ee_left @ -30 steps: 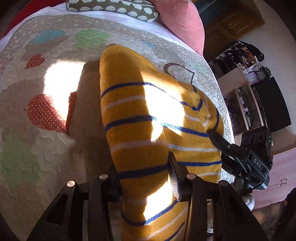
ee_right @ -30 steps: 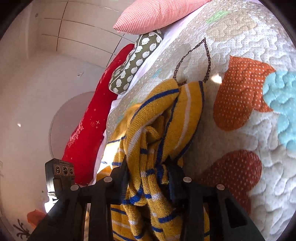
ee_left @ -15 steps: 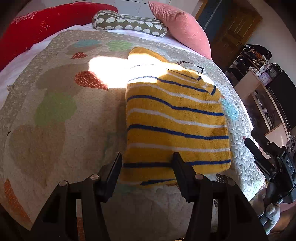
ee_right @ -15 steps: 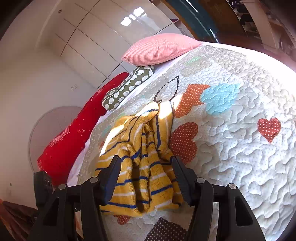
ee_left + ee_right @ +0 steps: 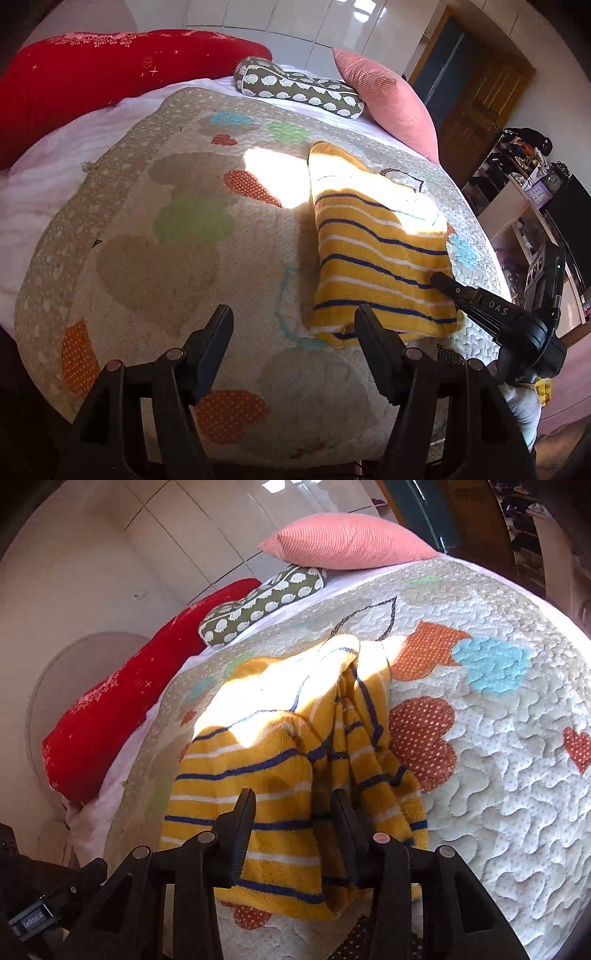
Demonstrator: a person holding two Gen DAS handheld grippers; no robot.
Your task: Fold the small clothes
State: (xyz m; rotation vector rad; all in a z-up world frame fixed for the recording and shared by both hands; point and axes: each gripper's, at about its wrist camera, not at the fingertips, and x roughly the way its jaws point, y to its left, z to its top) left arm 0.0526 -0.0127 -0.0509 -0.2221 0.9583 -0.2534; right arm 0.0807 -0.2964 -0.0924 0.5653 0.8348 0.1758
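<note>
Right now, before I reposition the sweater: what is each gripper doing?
Left gripper: open, jaws just been opening, nothing between them.
Right gripper: jaws apart, just been closing, over the striped sweater, not gripping it.

The tongs (image 5: 291,808), jaws just closing with nothing gripped, stand over the striped sweater (image 5: 258,771) on the quilt (image 5: 498,775).

Hard sunlight falls in a bright patch across the quilted beige bedspread with coloured heart patches (image 5: 177,258) and the yellow knitted garment with blue and white stripes (image 5: 373,258), bleaching both to near white there. The garment casts a soft shadow on its left side. Glossy white wall panels (image 5: 288,18) show glare. Both fisheye views bulge strongly, with dark, vignetted corners; focus is reasonably sharp.
</note>
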